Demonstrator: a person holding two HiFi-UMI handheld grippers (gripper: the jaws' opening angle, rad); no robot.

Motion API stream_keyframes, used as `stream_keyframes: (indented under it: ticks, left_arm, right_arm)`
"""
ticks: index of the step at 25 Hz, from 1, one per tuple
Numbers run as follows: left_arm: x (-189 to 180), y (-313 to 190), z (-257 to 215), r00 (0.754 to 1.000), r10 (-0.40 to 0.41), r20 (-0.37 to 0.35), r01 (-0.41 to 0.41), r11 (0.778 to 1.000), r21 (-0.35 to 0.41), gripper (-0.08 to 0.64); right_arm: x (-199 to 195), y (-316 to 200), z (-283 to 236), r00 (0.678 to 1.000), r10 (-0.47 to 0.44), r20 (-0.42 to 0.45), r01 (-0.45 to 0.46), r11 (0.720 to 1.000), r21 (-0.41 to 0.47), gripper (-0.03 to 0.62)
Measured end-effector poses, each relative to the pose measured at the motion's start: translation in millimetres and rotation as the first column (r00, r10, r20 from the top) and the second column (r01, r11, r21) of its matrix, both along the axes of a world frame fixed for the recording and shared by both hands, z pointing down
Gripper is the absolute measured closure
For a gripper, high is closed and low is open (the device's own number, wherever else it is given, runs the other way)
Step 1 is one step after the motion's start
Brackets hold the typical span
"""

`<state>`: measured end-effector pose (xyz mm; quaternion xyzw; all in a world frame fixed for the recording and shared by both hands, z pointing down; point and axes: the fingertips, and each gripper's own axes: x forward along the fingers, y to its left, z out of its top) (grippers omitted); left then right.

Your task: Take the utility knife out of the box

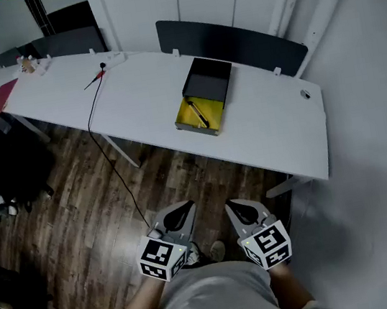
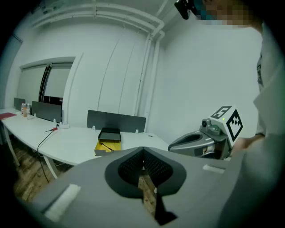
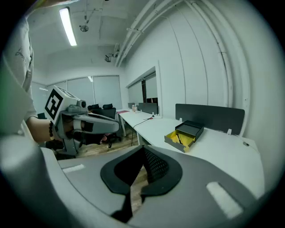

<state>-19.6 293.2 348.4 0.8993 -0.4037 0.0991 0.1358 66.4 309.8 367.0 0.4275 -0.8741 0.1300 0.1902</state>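
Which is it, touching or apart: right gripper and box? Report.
Apart. The head view shows the right gripper over the floor, well short of the box on the table.

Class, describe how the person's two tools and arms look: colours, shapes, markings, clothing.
The left tool and right tool have smooth grey shells tapering to points, with black textured pads. Each carries a white cube printed with black square markers. The person wears a pale shirt and a dark beaded bracelet on the left wrist.

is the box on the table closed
No, the box is open, with the utility knife lying on its yellow inside.
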Motion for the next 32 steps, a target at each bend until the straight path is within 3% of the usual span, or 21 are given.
stream_keyframes:
  ticks: [9,14,32]
  left_arm:
    - [-16,-4,-6,1.0,0.002,-0.013,-0.002,1.0,0.003,0.558]
    - [-24,-5,-6,1.0,0.01,-0.017,-0.01,1.0,0.004,0.558]
    - [-69,-14,-8,0.997,0.063,-0.037,-0.062,0.998,0.03,0.558]
  right_arm:
    - [-15,-4,-5,1.0,0.004,-0.013,-0.004,1.0,0.002,0.578]
    - [-25,-6,-9,1.0,0.016,0.027,-0.016,1.0,0.002,0.578]
    - [-62,-16,-17,0.997,0.074,-0.009,-0.073,0.997,0.036,0.578]
